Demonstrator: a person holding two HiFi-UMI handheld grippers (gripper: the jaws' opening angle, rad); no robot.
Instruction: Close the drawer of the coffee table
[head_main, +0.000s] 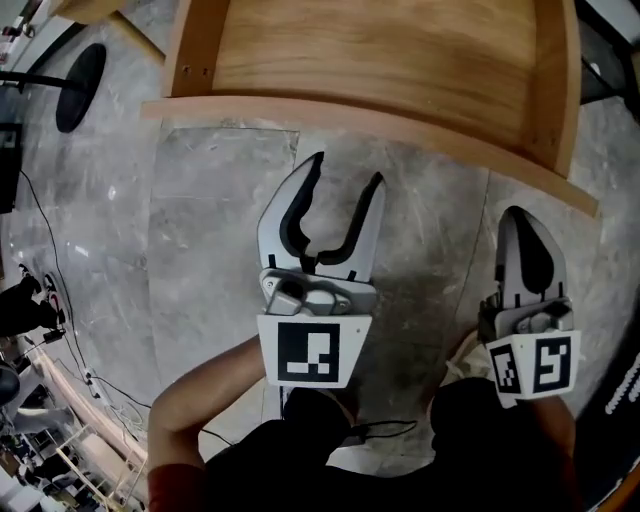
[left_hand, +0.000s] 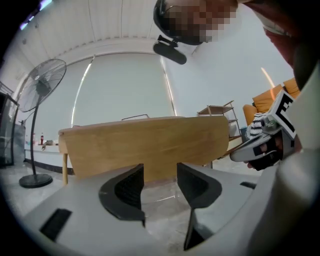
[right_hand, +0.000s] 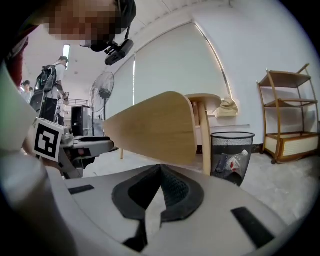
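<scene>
The coffee table's wooden drawer (head_main: 380, 60) stands pulled out, its curved front panel (head_main: 370, 125) nearest me and its inside bare. My left gripper (head_main: 345, 178) hangs open a little short of that panel, nothing between its jaws. In the left gripper view the drawer front (left_hand: 150, 142) fills the middle, just beyond the open jaws (left_hand: 160, 175). My right gripper (head_main: 527, 225) is shut and empty, below the panel's right end. In the right gripper view the panel's rounded end (right_hand: 155, 130) lies ahead of the shut gripper (right_hand: 161, 175).
A standing fan (left_hand: 42, 95) with its round base (head_main: 80, 85) is at the left. A black mesh bin (right_hand: 231, 155) and a wooden shelf rack (right_hand: 290, 115) stand at the right. Cables (head_main: 60, 290) run over the grey stone floor (head_main: 220, 220).
</scene>
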